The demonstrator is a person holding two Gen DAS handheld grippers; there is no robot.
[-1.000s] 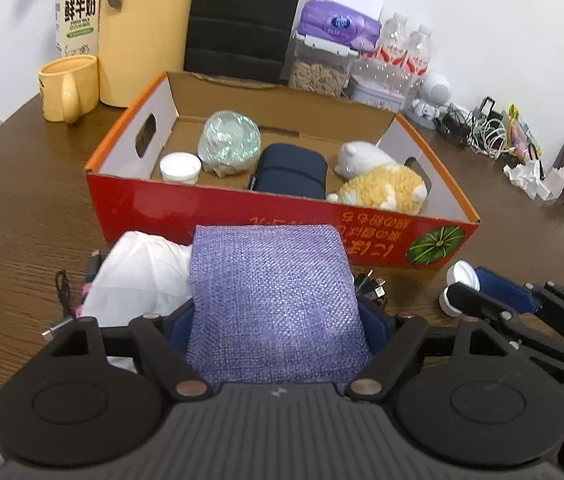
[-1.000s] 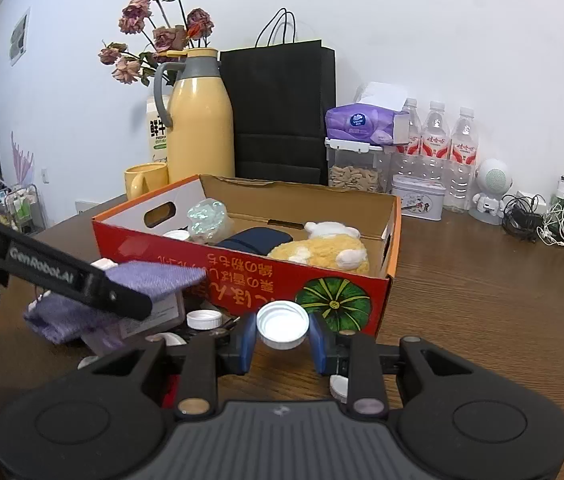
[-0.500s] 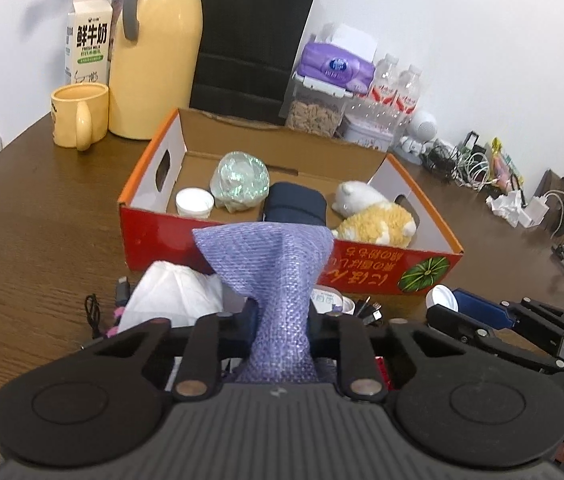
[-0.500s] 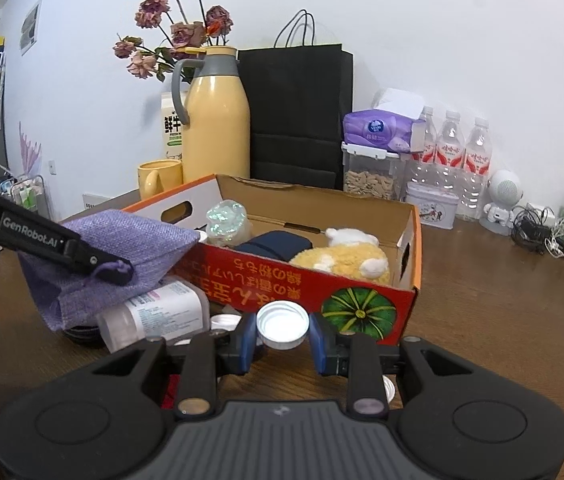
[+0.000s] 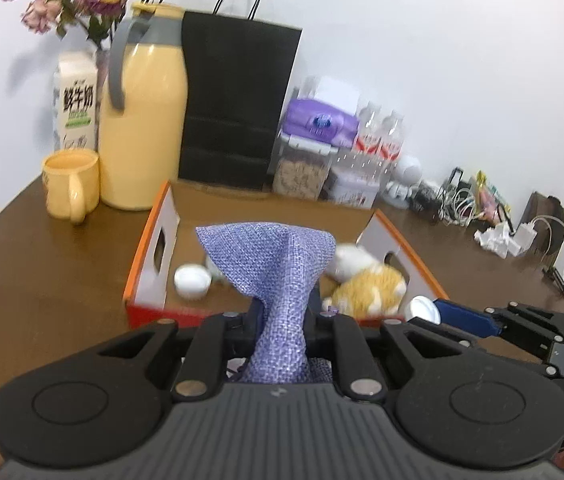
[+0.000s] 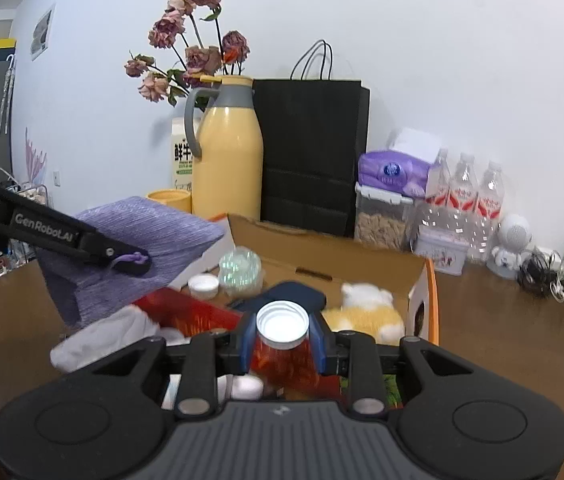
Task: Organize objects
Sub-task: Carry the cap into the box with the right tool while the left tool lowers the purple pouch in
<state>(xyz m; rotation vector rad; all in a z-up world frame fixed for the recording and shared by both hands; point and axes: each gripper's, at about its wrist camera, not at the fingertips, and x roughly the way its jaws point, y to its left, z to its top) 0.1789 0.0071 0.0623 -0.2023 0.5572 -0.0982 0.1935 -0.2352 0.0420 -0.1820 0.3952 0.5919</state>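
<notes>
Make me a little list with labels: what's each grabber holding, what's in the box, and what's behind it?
left gripper: jaws shut on the purple cloth pouch, lifted off the table
right gripper: jaws shut on a white-capped jar with red contents
cardboard box: open, on the brown table
inside the box: plush toy, small white tub, shiny wrapped ball, dark blue case
behind the box: yellow jug, black paper bag

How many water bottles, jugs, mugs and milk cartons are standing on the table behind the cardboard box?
Clear plastic water bottles: 3
Tall yellow jug with a grey handle: 1
Yellow mug: 1
White milk carton: 1
Total: 6
</notes>
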